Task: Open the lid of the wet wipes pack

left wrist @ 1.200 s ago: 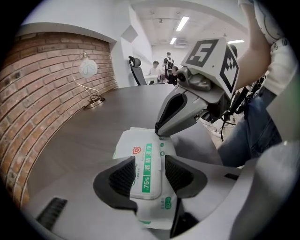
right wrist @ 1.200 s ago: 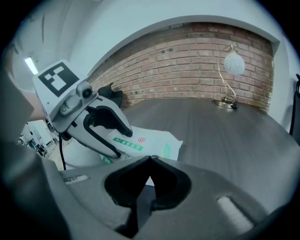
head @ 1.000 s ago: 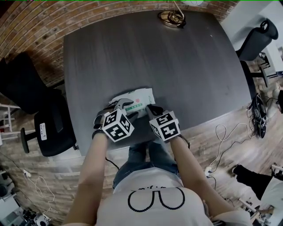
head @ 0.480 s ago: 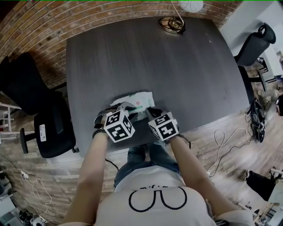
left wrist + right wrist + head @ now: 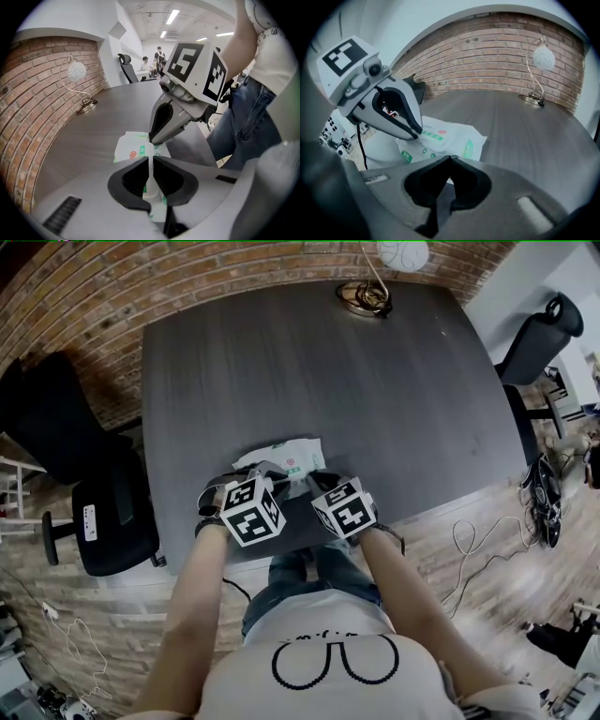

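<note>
Because the marker cubes (image 5: 251, 510) sit over both claws in my head view, I cannot see the claw tips there. The cubes also cover the near end of the wet wipes pack (image 5: 281, 456). I cannot find the lid in any view. It is either covered or too small to pick out.

The pack lies flat on the counter (image 5: 328, 371), close to the near edge and a bit left of the middle of that edge. Its far end sticks out past the claws.

In the left gripper view, the left claw (image 5: 150, 163) is almost closed and pinches a thin white edge of the pack. I cannot tell if that edge is the lid or just the wrapper. In the right gripper view, the right claw (image 5: 450, 160) has its tips pressed together, and I see nothing between them. Seen from the left gripper view, its tip points down and touches the top of the pack, just beside the left claw.

A lamp (image 5: 366, 296) stands at the far edge, well apart from the pack.
</note>
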Tool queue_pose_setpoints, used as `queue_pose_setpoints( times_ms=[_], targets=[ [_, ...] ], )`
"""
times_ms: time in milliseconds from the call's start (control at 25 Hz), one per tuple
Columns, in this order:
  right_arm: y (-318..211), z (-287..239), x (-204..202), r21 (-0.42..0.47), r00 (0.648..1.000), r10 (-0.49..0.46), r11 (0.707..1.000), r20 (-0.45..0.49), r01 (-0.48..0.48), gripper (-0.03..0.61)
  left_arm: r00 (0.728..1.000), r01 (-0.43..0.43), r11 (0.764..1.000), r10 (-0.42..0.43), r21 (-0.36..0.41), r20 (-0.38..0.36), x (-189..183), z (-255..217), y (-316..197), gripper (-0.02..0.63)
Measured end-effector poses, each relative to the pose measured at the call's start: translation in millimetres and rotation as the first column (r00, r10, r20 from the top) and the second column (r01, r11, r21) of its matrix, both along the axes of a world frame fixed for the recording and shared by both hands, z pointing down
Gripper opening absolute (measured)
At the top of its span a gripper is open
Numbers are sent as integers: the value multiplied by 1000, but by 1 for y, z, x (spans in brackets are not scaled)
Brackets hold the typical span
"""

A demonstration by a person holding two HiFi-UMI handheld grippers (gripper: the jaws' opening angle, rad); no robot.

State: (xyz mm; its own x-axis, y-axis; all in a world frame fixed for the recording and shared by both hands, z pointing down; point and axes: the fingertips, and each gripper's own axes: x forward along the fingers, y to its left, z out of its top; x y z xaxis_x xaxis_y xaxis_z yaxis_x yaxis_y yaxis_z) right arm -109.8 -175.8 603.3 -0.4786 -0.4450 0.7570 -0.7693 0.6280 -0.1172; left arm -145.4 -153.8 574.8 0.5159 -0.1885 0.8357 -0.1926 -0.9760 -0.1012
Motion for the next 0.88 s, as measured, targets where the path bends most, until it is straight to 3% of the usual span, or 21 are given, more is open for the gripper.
queue_pose_setpoints(
  times_ms=[240,880],
  targets=[
    [0,0,1,-4,1000,-16,1000,-2,16,3,995,72,997,-71,19,-67,-6,-27,-22,11],
    [2,1,0,-27,998,-52,998,29,53,2,986,161,983,-157,87,-56,-18,-30,-79,9]
  ],
)
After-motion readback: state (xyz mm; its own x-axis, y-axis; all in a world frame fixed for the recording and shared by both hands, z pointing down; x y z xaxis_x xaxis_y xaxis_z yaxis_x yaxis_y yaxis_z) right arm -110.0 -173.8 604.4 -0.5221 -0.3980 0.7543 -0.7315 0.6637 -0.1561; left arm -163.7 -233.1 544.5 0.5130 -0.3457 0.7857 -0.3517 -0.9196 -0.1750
